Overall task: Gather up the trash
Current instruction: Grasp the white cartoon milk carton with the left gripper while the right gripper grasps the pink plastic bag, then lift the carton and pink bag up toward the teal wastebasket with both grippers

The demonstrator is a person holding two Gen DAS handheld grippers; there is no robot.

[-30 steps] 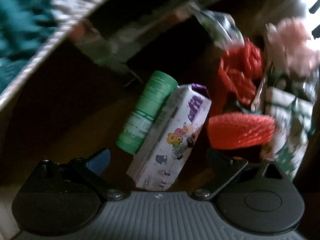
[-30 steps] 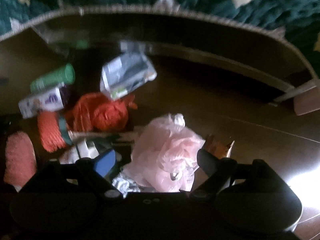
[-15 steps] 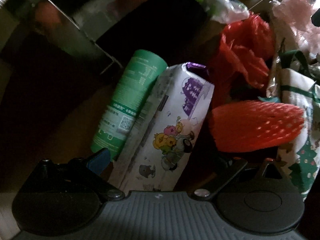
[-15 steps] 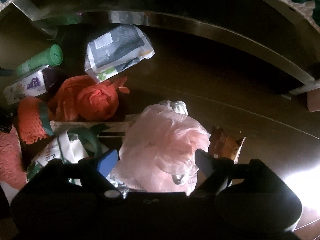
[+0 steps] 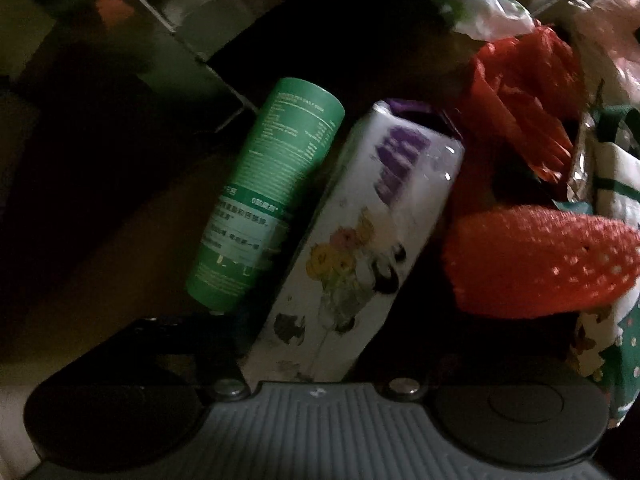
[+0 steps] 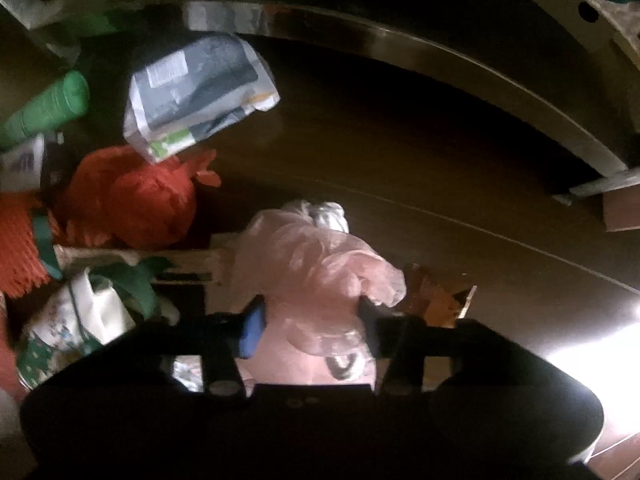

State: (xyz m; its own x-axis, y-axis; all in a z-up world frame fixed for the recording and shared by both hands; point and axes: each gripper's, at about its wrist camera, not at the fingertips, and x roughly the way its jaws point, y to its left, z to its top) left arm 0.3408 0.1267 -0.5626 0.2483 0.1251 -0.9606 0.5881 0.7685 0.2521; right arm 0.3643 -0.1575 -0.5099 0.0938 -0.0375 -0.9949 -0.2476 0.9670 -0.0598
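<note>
Looking down the left wrist view, we see a dark wooden floor (image 5: 100,272); our left gripper (image 5: 316,356) is closing around a white carton (image 5: 360,248), contact seemingly made. In the right wrist view, our right gripper (image 6: 308,320) is closing on a pink plastic bag (image 6: 316,272).

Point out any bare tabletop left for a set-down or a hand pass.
Free: dark tabletop between the grey pouch, the pink bag and the curved metal rim. Also a bare strip left of the green tube. Crowded: tube, white carton, red bag and orange foam net lie packed together.
</note>
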